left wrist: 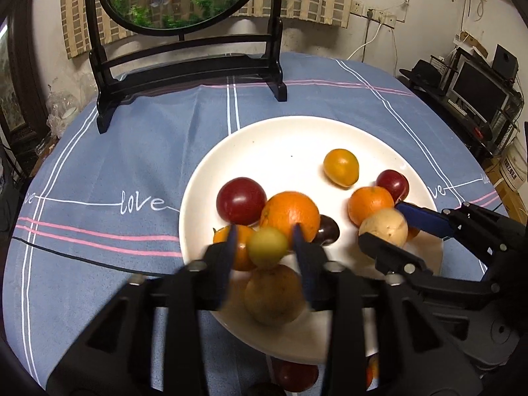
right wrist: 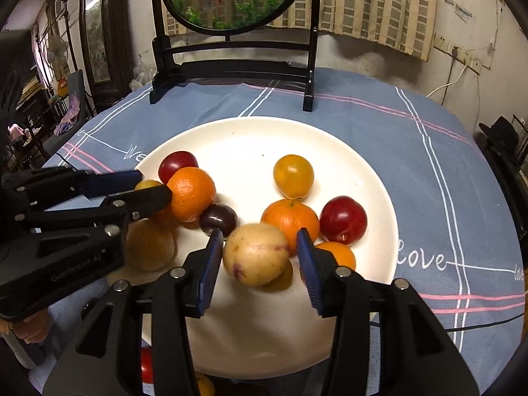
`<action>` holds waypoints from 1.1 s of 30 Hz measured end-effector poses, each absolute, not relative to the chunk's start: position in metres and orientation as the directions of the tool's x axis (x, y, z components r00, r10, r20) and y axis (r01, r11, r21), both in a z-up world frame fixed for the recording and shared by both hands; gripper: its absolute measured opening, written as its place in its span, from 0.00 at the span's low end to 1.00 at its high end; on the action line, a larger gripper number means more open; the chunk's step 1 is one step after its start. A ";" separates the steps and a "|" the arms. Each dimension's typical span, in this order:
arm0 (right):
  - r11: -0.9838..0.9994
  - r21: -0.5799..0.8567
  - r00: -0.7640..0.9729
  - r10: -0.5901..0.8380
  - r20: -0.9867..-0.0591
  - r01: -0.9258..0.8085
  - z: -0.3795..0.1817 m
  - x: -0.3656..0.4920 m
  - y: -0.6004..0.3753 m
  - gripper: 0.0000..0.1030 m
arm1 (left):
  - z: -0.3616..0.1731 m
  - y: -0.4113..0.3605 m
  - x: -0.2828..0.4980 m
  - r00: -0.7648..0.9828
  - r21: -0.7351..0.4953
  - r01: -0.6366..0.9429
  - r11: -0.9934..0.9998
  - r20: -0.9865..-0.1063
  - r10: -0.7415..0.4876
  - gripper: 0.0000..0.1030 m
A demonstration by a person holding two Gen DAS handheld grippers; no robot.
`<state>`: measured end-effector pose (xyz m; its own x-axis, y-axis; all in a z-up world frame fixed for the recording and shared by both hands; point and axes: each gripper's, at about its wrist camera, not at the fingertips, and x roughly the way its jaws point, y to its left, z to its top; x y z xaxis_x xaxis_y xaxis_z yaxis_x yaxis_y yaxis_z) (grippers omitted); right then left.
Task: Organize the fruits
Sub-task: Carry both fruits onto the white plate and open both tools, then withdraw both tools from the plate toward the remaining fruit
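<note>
Left wrist view: left tool (left wrist: 265,231) is released. Its blue pads stand either side of a small round yellow-green fruit (left wrist: 267,247) w/ a gap on both sides, so nothing is gripped. The fruit looks blurred; probably dropping or rolling. It sits on the pile, w/ a big round orange (left wrist: 290,214) just ahead of the tips and a brownish round fruit (left wrist: 274,293) right under the tool, all on the wide white ceramic plate (left wrist: 264,138). The plate rests on the blue striped cloth (left wrist: 99,165) over the desk.

Right wrist view: right tool (right wrist: 260,233) is released too. A pale tan round fruit w/ reddish flecks (right wrist: 255,254) is between its pads, close to both but not pinched afaict. A small dark purple plum (right wrist: 217,219) lies just past the left tip, and a medium orange (right wrist: 290,219) is straight ahead.

Step in hand, as I read it: setting both fruits down on the plate. To do it well:
- Keep the pads wide and let each fruit settle before moving.
- Back each tool out along its own line, then lift; no sideways sweep.
- Both fruits land on other round fruit, so they may roll. The green one is likely to go toward the plate's near rim, under the tool.
- The tools are near each other, so pull back one at a time.
</note>
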<state>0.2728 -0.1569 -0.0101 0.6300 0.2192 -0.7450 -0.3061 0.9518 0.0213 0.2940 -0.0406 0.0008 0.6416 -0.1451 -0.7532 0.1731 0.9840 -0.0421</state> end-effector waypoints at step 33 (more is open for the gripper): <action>0.972 0.105 0.663 0.222 -0.714 -0.212 -0.007 0.108 -0.226 0.59 | 0.004 0.001 0.162 0.661 -0.038 0.114 0.993 -0.743 -0.105 0.86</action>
